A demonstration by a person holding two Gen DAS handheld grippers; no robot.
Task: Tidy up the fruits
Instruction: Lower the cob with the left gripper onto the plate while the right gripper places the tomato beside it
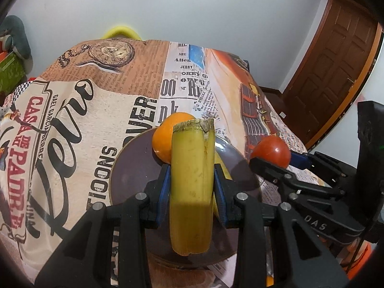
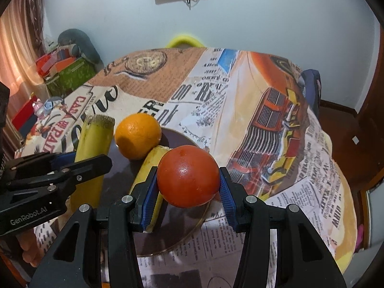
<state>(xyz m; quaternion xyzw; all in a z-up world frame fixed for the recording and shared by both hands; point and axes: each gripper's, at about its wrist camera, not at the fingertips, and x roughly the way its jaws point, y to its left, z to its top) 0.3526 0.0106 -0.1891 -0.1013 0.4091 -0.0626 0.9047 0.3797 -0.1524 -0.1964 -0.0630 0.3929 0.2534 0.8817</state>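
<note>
My left gripper [image 1: 192, 172] is shut on a yellow-green banana piece [image 1: 192, 187] with cut ends, held upright over a dark plate [image 1: 134, 163]. An orange [image 1: 163, 141] rests on the plate's far side. In the right wrist view, my right gripper [image 2: 188, 180] is shut on a red tomato [image 2: 188, 175] above the near right part of the plate [image 2: 175, 228]. A second banana piece [image 2: 153, 165] lies on that plate beside the orange [image 2: 138, 135]. The left gripper [image 2: 79, 160] with its banana [image 2: 96, 144] shows at the left, and the right gripper [image 1: 276, 160] with the tomato [image 1: 271, 151] at the right.
A printed newspaper-style cloth [image 2: 264, 120] covers the round table, which drops away at the right and far edges. A yellow chair back [image 2: 183, 40] stands behind it. Boxes and toys [image 2: 64, 72] sit at the left, and a wooden door [image 1: 336, 72] is at the right.
</note>
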